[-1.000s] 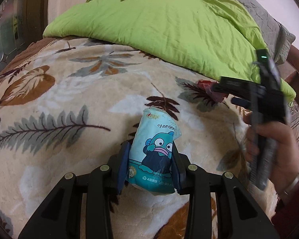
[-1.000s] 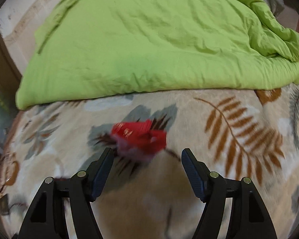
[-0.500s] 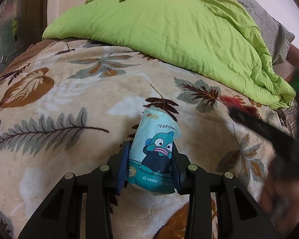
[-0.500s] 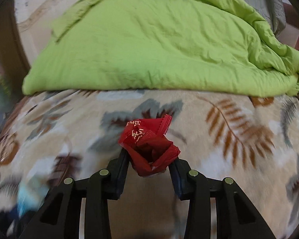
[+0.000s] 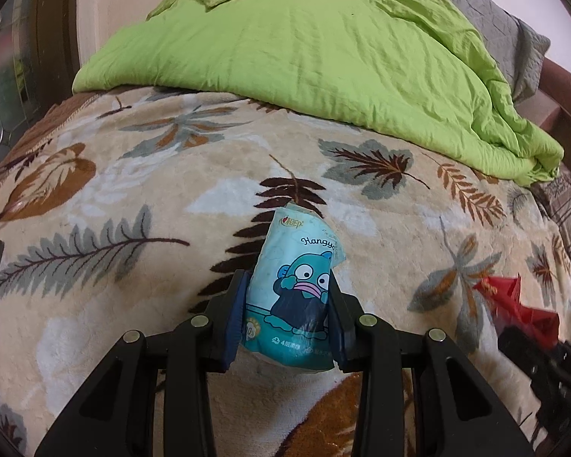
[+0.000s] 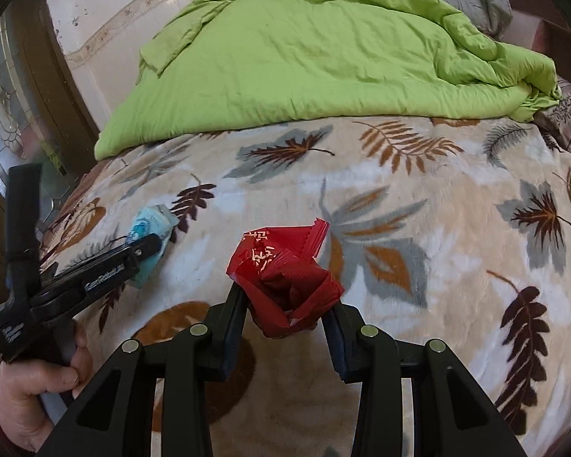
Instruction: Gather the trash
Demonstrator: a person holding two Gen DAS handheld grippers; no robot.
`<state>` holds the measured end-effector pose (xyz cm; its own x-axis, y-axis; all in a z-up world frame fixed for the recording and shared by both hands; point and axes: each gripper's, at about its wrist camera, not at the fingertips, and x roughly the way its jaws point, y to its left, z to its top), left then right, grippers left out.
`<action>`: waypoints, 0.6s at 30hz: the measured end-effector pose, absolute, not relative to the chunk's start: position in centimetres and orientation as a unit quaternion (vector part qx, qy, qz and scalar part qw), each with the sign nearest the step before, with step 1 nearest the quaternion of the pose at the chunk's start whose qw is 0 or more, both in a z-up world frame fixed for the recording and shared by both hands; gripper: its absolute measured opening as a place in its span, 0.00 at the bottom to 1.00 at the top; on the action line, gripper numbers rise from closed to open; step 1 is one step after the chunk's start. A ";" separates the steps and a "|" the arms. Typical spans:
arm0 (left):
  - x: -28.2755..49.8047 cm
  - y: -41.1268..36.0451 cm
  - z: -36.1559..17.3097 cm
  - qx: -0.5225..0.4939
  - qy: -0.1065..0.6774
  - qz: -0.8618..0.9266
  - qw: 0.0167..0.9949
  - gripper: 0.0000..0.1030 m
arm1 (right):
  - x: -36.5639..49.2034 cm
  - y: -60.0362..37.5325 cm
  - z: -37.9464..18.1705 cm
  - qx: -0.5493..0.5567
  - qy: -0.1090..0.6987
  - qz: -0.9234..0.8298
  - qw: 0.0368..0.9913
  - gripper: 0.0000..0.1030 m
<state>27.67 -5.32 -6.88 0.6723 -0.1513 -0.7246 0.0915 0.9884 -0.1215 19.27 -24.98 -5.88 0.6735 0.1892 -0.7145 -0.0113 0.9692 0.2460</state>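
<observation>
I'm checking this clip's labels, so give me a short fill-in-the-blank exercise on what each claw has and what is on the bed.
1. The left claw is shut on a light blue ____ pack printed with a cartoon fish.
2. The right claw grips a crumpled wrapper whose colour is ____.
3. The bed's blanket is printed with ____.
4. Behind the blanket lies a quilt coloured ____.

Missing words: tissue; red; leaves; green

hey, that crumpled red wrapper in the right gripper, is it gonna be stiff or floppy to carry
The red wrapper looks crumpled into creased folds, so probably thin, light and crinkly rather than stiff. The right gripper pinches only its lower part, so the loose top may flap or slip.
</observation>
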 end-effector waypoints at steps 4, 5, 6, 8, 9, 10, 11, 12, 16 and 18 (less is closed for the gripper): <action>27.3 -5.8 -6.9 -0.019 0.393 -0.067 0.917 0.35 | 19.7 -25.9 -6.4 0.132 0.403 0.047 0.904 0.40; 27.3 -5.8 -6.9 -0.017 0.393 -0.067 0.917 0.35 | 19.7 -25.9 -6.5 0.133 0.404 0.046 0.904 0.40; 27.3 -5.9 -7.0 -0.016 0.393 -0.068 0.917 0.35 | 19.8 -26.0 -6.5 0.133 0.403 0.046 0.904 0.40; 27.2 -6.0 -7.0 -0.013 0.392 -0.070 0.917 0.35 | 19.8 -25.9 -6.5 0.132 0.401 0.048 0.905 0.40; 27.1 -6.2 -6.9 -0.009 0.390 -0.070 0.918 0.35 | 19.9 -25.9 -6.5 0.130 0.400 0.047 0.906 0.40; 27.0 -6.3 -6.9 -0.006 0.387 -0.071 0.919 0.35 | 19.9 -25.9 -6.4 0.130 0.399 0.047 0.907 0.40; 27.0 -6.5 -6.8 -0.004 0.386 -0.072 0.920 0.35 | 19.9 -25.9 -6.4 0.130 0.398 0.047 0.907 0.40; 26.9 -6.6 -6.8 -0.002 0.384 -0.073 0.920 0.35 | 19.9 -25.9 -6.4 0.128 0.397 0.047 0.908 0.40; 26.7 -6.8 -6.5 0.005 0.377 -0.074 0.923 0.35 | 20.0 -26.0 -6.5 0.128 0.396 0.045 0.908 0.40; 26.6 -6.9 -6.4 0.007 0.374 -0.073 0.924 0.35 | 20.0 -26.1 -6.5 0.127 0.395 0.044 0.909 0.40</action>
<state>26.60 -6.87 -6.38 0.7088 -0.1303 -0.6933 0.1408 0.9891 -0.0419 19.97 -26.08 -6.48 0.6838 0.1805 -0.7070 0.0194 0.9641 0.2649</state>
